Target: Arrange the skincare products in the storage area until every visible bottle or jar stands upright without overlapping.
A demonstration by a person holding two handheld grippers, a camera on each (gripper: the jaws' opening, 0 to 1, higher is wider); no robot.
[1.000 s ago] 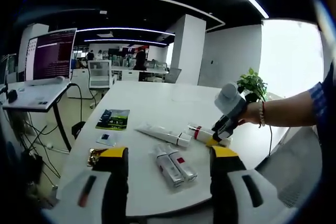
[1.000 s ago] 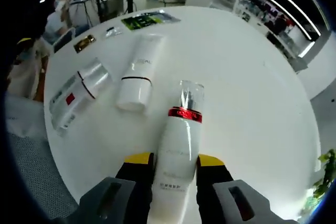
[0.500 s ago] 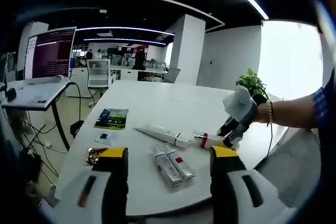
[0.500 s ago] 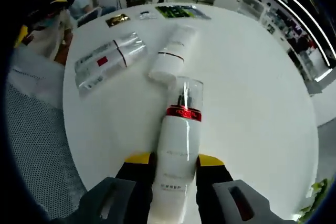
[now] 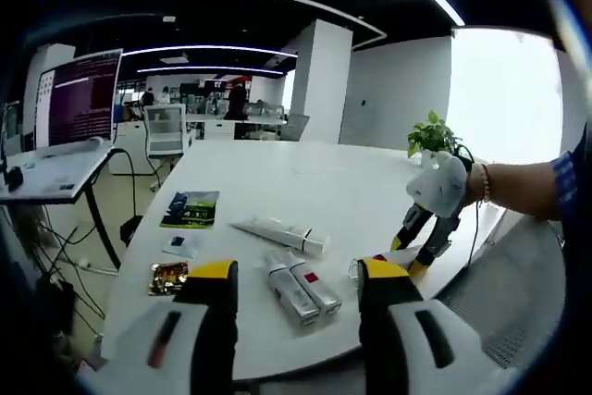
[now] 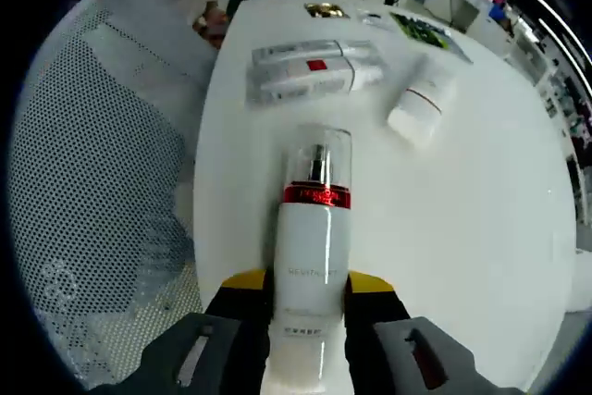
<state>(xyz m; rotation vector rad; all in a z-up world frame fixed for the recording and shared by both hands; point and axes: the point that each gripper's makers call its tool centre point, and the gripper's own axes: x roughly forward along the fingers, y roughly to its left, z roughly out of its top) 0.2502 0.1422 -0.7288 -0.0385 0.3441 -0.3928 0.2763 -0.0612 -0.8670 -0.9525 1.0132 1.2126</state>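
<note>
Swung since a second ago: pump bottle now points toward worktop edge, not across it.

Left gripper view: left hand-held gripper hovers, jaws apart, above twin tubes; white tube beyond.

Right gripper view: right hand-held gripper clamped on pump bottle's lower body, above worktop. Bottle looks stiff, glossy, likely slippery; clear cap seems fragile, so grip body.

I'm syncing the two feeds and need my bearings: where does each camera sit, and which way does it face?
Left gripper view: rides the open left gripper, facing across the white table at two lying tubes and the right gripper in the person's hand.
Right gripper view: rides the right gripper, looking down its jaws, shut on the red-banded bottle, over the table edge.
Shared: the two tubes, the long tube, the table.
</note>
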